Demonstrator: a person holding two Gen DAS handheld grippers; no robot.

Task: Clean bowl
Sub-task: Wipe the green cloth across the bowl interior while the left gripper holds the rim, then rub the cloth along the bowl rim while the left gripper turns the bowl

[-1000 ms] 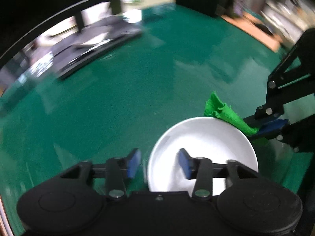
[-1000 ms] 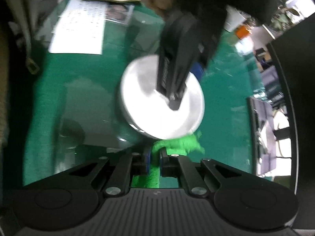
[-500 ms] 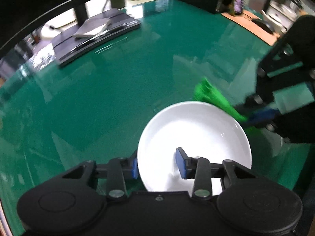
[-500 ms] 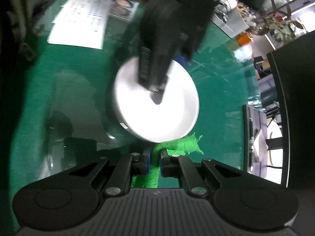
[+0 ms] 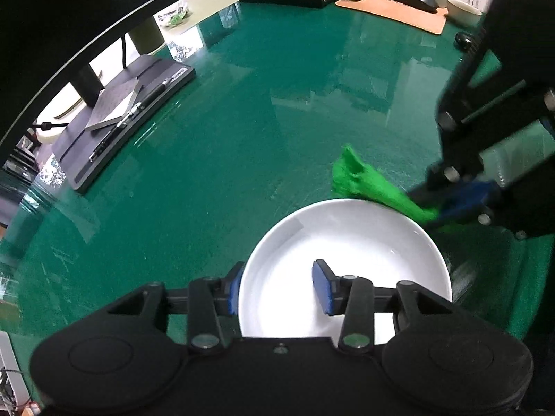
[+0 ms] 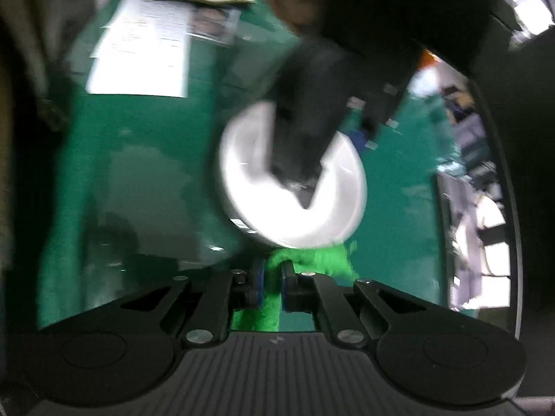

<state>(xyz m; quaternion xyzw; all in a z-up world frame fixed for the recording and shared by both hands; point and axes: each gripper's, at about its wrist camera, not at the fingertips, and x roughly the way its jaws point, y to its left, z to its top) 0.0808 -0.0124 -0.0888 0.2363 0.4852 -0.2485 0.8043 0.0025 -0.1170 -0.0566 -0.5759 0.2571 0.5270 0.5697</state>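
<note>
Since a second ago the white bowl (image 5: 347, 253) has slid further out in front of the left gripper (image 5: 277, 291) in the left wrist view, and more of its inside is showing; the green cloth (image 5: 367, 187) has drifted from the bowl's right rim to its far right edge. The left gripper's jaws have narrowed over that second and have just been opening a little again, with the bowl's near left rim between them: one blue pad is sitting outside the wall, the other inside the bowl. Whether the pads are pressing on the rim I cannot tell.

The bowl is sitting on the green table (image 5: 215, 145), near the camera and right of centre. The right gripper (image 5: 451, 204) is reaching in from the right, just beyond the bowl's far right rim, and its jaws are clamping the green cloth, whose loose end is lying on the table beside the rim.

In the right wrist view, which is blurred, the right gripper (image 6: 272, 286) is pinching the cloth (image 6: 312, 260) tight, the bowl (image 6: 295, 208) is lying just beyond it, and the left gripper is coming down over the bowl's far side. A white paper sheet (image 6: 138, 59) is lying far left on the table
</note>
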